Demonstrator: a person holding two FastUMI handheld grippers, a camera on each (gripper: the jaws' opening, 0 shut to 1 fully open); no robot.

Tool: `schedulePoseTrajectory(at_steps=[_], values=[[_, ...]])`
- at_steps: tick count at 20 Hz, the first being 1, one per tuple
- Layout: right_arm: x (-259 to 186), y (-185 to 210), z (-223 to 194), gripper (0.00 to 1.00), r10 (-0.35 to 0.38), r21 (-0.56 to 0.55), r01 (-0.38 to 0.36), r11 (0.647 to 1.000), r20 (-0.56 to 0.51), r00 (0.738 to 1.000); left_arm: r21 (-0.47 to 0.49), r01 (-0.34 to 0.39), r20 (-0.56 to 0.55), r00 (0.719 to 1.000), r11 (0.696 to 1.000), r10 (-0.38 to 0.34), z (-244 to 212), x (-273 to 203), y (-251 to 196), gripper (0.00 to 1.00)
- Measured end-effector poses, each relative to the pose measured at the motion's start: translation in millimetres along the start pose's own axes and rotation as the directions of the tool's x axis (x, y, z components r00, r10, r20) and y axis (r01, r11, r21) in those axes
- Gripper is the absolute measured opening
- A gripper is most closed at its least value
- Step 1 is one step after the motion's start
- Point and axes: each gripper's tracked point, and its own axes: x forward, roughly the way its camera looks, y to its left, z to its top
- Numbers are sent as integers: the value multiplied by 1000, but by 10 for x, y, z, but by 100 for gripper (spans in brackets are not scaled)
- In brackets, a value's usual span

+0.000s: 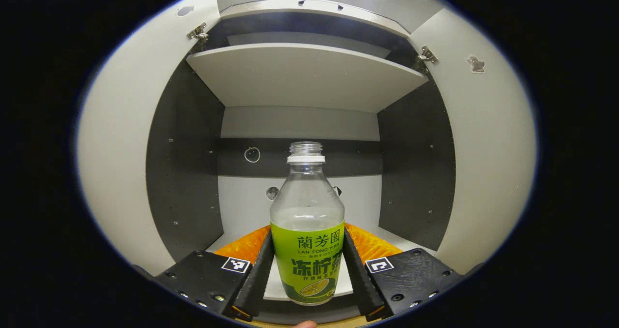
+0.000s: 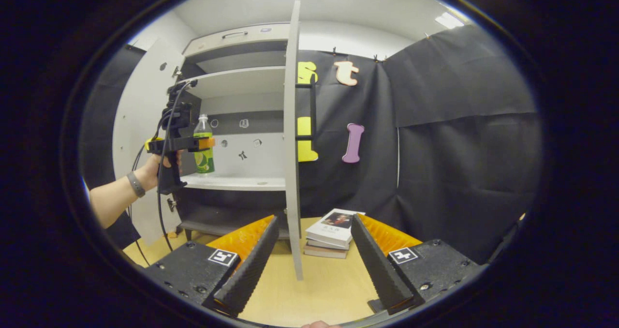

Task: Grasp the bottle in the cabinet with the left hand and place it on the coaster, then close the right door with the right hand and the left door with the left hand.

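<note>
**Bottle flanked on the cabinet shelf, not yet lifted**

The bottle (image 1: 307, 226) stands upright on the cabinet's lower shelf (image 1: 242, 207), clear plastic, uncapped, with a green label around its lower half; it looks empty or nearly so. The left gripper (image 1: 307, 270) has its fingers on either side of the label, very near or touching; whether they actually press on it I cannot tell. In the right gripper view, a hand (image 2: 162, 166) holds that gripper at the bottle.

An empty bottle like this is light and easily tipped; a lopsided squeeze could knock it over, or it could slip on lifting. Its open neck may catch the upper shelf (image 1: 304, 76).

The right gripper (image 2: 314, 270) hovers wide open and empty over the wooden table (image 2: 319, 294), facing the right door's (image 2: 291, 139) edge, near some stacked books (image 2: 333, 233).
</note>
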Motion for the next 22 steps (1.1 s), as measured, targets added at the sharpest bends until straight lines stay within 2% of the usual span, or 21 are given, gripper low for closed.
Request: schedulePoseTrajectory(at_steps=[2,3,6,7,11,12,13,14,15,16,19,22], values=[[-44,88,56,99,47,5,-47,999,16,999,8,-4,-1,1000,1000,4,-14,-204,-12,72],[-70,123,103,94,67,2,-67,998,29,997,4,-3,-5,1000,1000,3,-35,-313,-21,71],[-105,144,175,94,92,-21,-91,996,39,995,-23,-11,-23,1000,1000,11,-156,-673,-61,72],[-121,178,201,99,112,-24,-111,994,41,993,-29,-15,-27,1000,999,14,-218,-804,-76,72],[-122,268,273,99,165,-51,-163,985,42,985,-13,-83,-37,996,996,83,-486,-1264,-10,71],[-129,281,290,94,170,-54,-168,984,44,984,-10,-97,-44,994,995,97,-584,-1378,-9,71],[-144,312,313,94,179,-49,-176,983,45,983,-6,-109,-46,993,994,109,-685,-1490,-16,68],[-167,341,331,94,187,-42,-186,982,46,981,-5,-110,-44,993,994,109,-781,-1580,-43,72],[-178,376,353,99,199,-37,-197,980,42,979,-5,-108,-40,993,994,107,-878,-1676,-92,72],[-196,405,389,99,208,-34,-207,978,36,977,-6,-113,-38,993,994,113,-990,-1765,-128,71],[-249,407,552,94,215,-49,-213,976,44,976,-16,-129,-55,990,992,128,-1393,-1987,-244,71],[-283,347,782,94,170,-74,-164,984,96,981,10,-182,-72,981,983,182,-1809,-2187,-304,71]])
